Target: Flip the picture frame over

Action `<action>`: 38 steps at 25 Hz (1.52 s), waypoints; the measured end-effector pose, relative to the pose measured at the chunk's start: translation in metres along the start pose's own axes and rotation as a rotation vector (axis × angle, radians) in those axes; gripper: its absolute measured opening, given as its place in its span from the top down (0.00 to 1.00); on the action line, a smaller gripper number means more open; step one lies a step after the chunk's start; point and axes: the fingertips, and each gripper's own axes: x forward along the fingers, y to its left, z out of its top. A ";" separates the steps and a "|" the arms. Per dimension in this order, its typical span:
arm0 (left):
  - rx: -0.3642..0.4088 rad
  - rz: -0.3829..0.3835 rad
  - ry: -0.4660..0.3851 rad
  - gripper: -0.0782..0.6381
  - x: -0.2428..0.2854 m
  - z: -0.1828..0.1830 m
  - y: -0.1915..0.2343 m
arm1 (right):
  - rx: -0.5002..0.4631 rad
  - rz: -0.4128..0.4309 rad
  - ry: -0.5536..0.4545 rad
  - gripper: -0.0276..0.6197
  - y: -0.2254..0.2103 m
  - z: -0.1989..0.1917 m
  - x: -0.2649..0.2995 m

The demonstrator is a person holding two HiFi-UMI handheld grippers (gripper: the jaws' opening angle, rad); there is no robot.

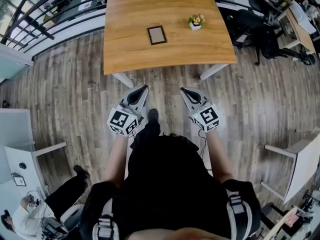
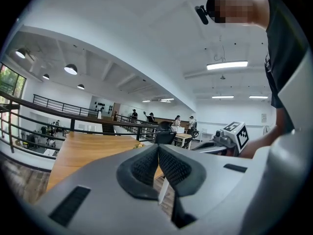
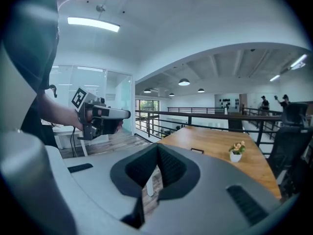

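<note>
The left gripper (image 2: pixel 158 148) has its dark ribbed pads (image 2: pixel 145 166) pressed together, nothing between them. Beyond the tips lies a wooden table (image 2: pixel 83 153), with a black railing (image 2: pixel 58 114) behind it. To the right hangs the right gripper (image 2: pixel 200 147), its marker cube turned toward the camera

The person wears a black short-sleeved top (image 1: pixel 170 184), a dark shoe (image 1: pixel 152 115) and grey straps (image 1: pixel 234 206) (buckled, one per shoulder). The left gripper (image 1: pixel 144 89) and right gripper (image 1: pixel 184 90) are grey tapered shells with black ribbed pads (image 2: pixel 146 166) and black-and-white marker cubes (image 1: pixel 122 120).
</note>
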 end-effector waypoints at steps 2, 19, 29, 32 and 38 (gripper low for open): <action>0.011 -0.010 0.003 0.86 0.005 0.006 0.015 | -0.009 -0.005 0.015 0.95 -0.007 0.003 0.015; 0.020 -0.103 0.050 0.86 0.041 0.022 0.122 | -0.005 -0.084 0.059 0.95 -0.036 0.026 0.111; 0.006 -0.081 0.102 0.86 0.055 0.013 0.148 | -0.003 -0.093 0.097 0.95 -0.062 0.022 0.131; 0.001 -0.065 0.123 0.86 0.067 0.007 0.157 | 0.030 -0.088 0.094 0.95 -0.080 0.015 0.140; -0.018 -0.018 0.128 0.86 0.114 0.013 0.187 | 0.029 -0.035 0.084 0.95 -0.126 0.020 0.176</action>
